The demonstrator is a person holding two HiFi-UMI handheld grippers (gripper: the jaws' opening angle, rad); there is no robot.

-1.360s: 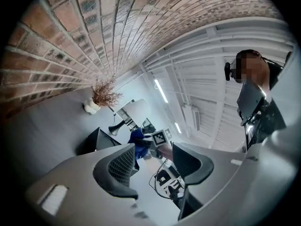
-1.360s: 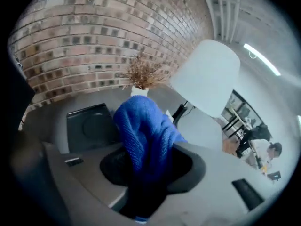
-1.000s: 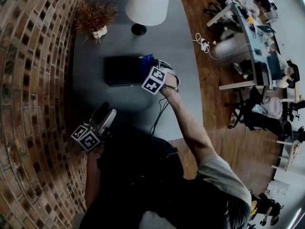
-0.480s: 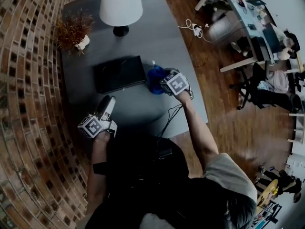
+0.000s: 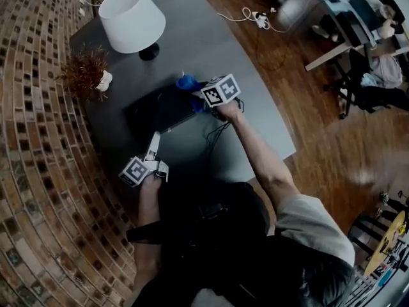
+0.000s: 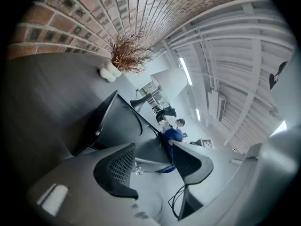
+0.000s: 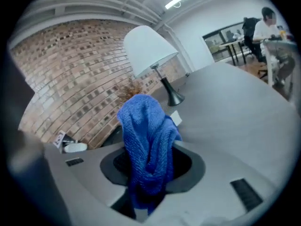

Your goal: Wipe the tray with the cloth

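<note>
1. At the tray's (image 5: pixel 156 110) far right corner, your right gripper (image 7: pixel 149 173) is clamped on the cloth (image 7: pixel 146 135). A thick wad stands out past the jaw tips. That hold looks meant to give you a soft pad to drag over the surface, with the jaws clear of it.
2. Your left gripper (image 6: pixel 155 163) sits low over the tabletop (image 5: pixel 249 133), just short of the tray's near edge. Its jaws are slightly apart with nothing between them. It seems placed to steady the tray once the wiping starts.
3. The tray is black and shallow with a raised rim. It lies on the grey tabletop, on your side of the lamp (image 5: pixel 131 19) and the dried plant (image 5: pixel 86 72), well within both grippers' reach.
4. The cloth is bright blue with a looped, ribbed weave, bunched into heavy folds, not spread flat. No view shows whether it touches the tray yet, so you cannot tell. The wipe itself looks barely begun.
</note>
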